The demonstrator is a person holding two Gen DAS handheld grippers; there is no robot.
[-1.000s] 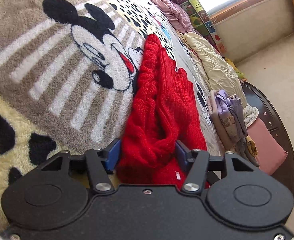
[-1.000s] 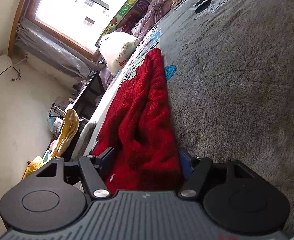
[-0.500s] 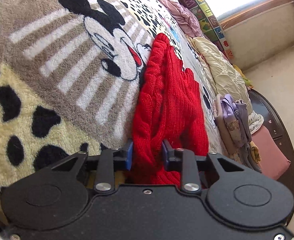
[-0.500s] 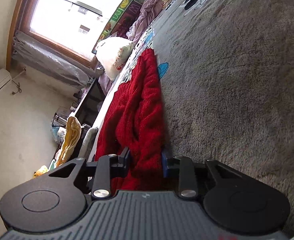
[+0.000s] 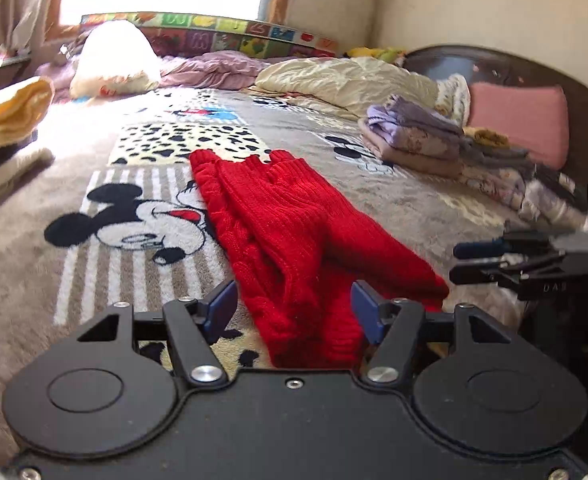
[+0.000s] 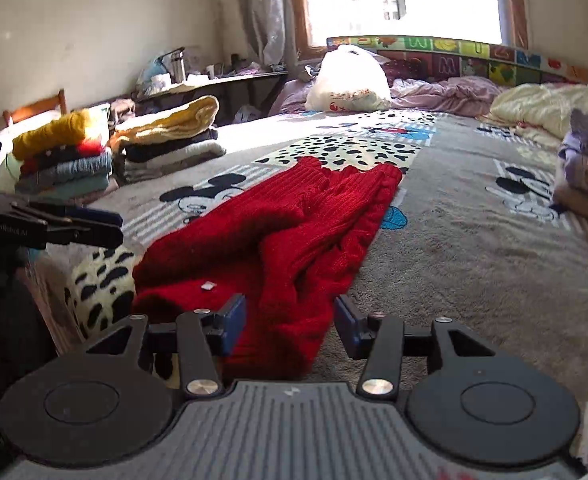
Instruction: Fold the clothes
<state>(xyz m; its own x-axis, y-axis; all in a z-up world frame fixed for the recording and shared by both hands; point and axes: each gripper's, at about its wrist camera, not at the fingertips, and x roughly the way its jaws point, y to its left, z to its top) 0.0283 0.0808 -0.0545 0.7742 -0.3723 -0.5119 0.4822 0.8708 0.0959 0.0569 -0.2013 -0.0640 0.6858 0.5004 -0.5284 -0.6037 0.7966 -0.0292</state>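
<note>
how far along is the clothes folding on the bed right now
Done: two stacks of folded clothes sit at the bed's edge, another folded pile near the pink pillow. In hand: the red sweater lies as a long strip on the blanket, sleeves laid over it; the left gripper and right gripper are open at its near end. Left: folding it shorter and stacking it.

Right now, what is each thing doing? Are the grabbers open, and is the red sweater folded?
left gripper: open, holding nothing
right gripper: open, holding nothing
red sweater: lying on the bed, folded into a long strip
purple clothes pile: folded, stacked
yellow-topped clothes pile: folded, stacked
</note>
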